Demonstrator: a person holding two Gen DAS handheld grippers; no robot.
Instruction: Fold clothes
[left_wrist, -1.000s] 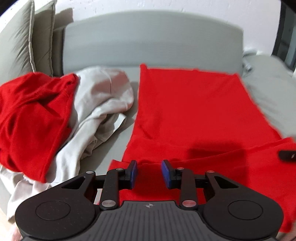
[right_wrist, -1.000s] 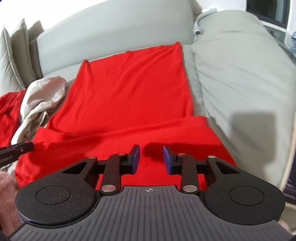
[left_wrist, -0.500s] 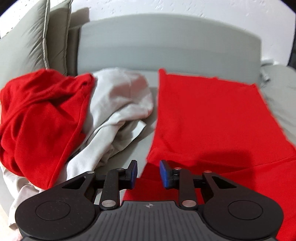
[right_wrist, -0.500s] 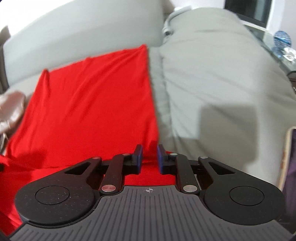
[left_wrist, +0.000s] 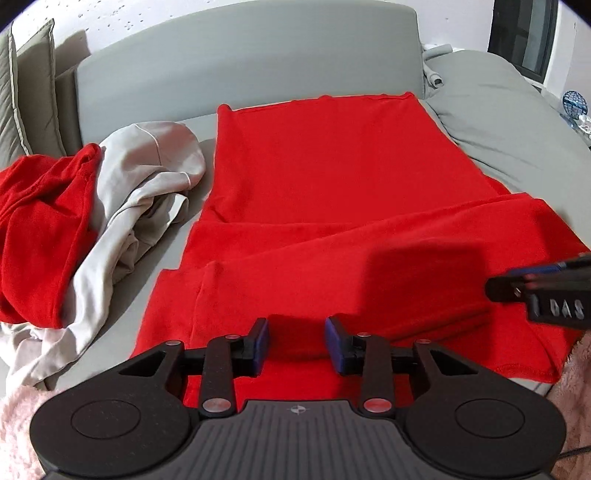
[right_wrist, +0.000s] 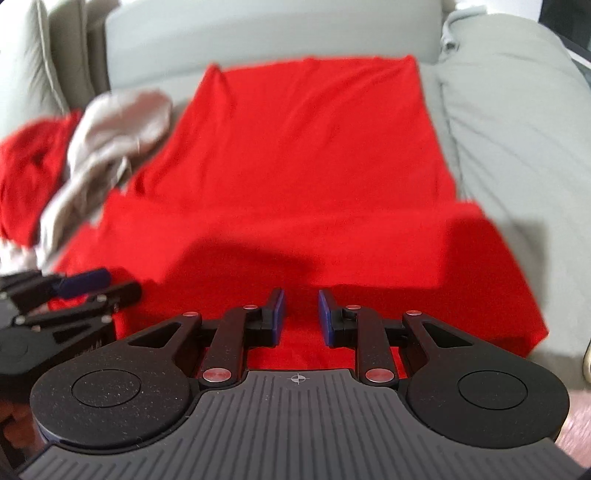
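Left wrist view shows the bright red knit garment (left_wrist: 325, 192) spread flat on the grey bed (left_wrist: 122, 295), its long axis running straight away from both cameras toward the grey padded headboard (left_wrist: 240, 55). Its near part, wider than the body beyond, is doubled over into a thick band lying crosswise just ahead of the fingers. The left gripper (left_wrist: 295, 343) hangs over that band near the garment's left side, its jaws opening with only air between them; red cloth lies beneath, not pinched. The right gripper (right_wrist: 301, 317) sits just beside it over the same band, closer to the garment's right edge, its blue pads apart with a narrow gap and nothing held.

By my reading, the coming move turns on this: the near hem lies below and slightly behind both sets of fingertips, so each gripper likely has to dip to its own corner, left to left, right to right, before carrying cloth along the long axis toward the headboard.

Both gripper bodies hide the nearest hem, and I cannot tell how many layers the band holds. The right wrist view is blurred. A crumpled heap of red and pale beige clothes (left_wrist: 110, 206) lies to the left, apart from the spread garment. A grey duvet (left_wrist: 517, 122) bulges on the right, touching the garment's right edge.
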